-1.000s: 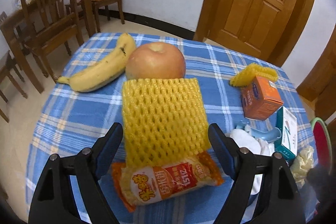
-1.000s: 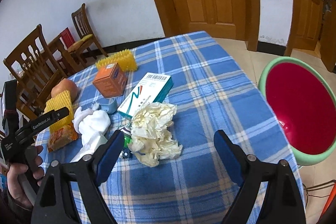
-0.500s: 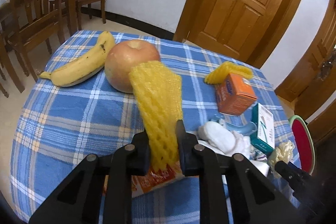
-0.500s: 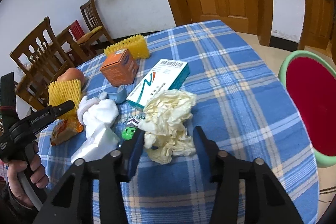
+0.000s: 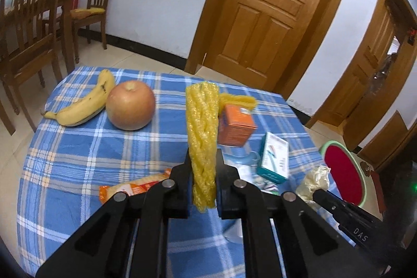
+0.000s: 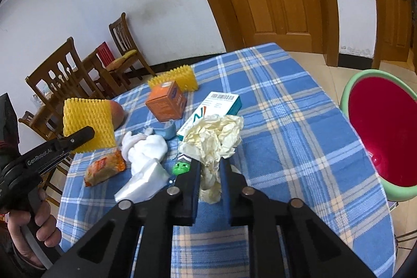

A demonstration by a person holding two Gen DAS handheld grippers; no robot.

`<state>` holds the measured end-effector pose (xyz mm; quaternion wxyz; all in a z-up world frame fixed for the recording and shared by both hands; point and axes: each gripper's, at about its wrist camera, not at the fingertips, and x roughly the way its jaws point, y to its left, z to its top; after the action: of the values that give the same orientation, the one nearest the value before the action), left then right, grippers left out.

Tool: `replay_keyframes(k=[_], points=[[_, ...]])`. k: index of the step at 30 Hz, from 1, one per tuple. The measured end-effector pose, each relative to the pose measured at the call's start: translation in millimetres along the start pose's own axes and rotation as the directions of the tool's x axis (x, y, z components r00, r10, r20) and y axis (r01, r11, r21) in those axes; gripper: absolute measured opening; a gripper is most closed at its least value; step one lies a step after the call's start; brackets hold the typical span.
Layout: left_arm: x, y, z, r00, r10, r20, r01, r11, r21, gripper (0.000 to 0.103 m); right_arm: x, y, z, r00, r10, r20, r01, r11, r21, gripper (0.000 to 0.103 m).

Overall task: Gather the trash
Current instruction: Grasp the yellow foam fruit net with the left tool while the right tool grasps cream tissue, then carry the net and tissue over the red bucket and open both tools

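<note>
Yellow foam netting (image 5: 202,137) is pinched tight in the left gripper (image 5: 202,160), jaws squeezed in on its lower end so the sleeve stands up out of them, folded narrow, clear of the blue plaid table (image 5: 78,147). Far left on the cloth lie a banana (image 5: 83,103) and, touching its tip side, a big apple (image 5: 130,106). Just below the left gripper's fingers, an orange snack wrapper (image 5: 133,186) lies flat on the table.

Sliding right: a second yellow foam net (image 6: 173,77) sits at the far edge, right behind an orange box (image 6: 165,103), and beside that a teal-and-white carton (image 6: 216,106). In front of the box there's a white tissue wad (image 6: 146,147) with a clear plastic scrap (image 6: 143,184) below it, and a small green piece (image 6: 181,167) just beside the right gripper's left finger.

Now the right gripper (image 6: 209,171): jaws closed in narrow on the crumpled cream paper (image 6: 216,137), clamping its lower part while the bulk of the wad billows out above the fingertips, up against the carton's near end. Whether the paper is off the cloth, I can't tell.

Far right, off the table edge, a red bin with a green rim (image 6: 378,132) faces the cameras, mouth tilted.
</note>
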<state>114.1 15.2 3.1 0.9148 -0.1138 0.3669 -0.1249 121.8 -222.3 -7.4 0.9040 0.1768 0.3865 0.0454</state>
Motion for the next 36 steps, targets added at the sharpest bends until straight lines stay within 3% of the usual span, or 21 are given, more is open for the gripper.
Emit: replay_keyframes(k=[15, 27, 36], points=[[-19.8, -66.0, -2.8, 0.993, -0.114, 0.002, 0.113, 0.99, 0.079, 0.012, -64.4, -14.3, 5.7, 0.989, -0.001, 0.145, -0.004, 0.999, 0.036, 0.017], [-7.2, -126.4, -5.4, 0.981, -0.186, -0.05, 0.191, 0.97, 0.15, 0.012, -98.4, -64.4, 3.5, 0.972, -0.097, 0.213, 0.068, 0.988, 0.14, 0.017], [9.3, -188.9, -12.3, 0.968, -0.231, -0.103, 0.249, 0.937, 0.245, 0.012, -114.6, -112.2, 0.5, 0.957, -0.167, 0.236, 0.109, 0.965, 0.24, 0.017]])
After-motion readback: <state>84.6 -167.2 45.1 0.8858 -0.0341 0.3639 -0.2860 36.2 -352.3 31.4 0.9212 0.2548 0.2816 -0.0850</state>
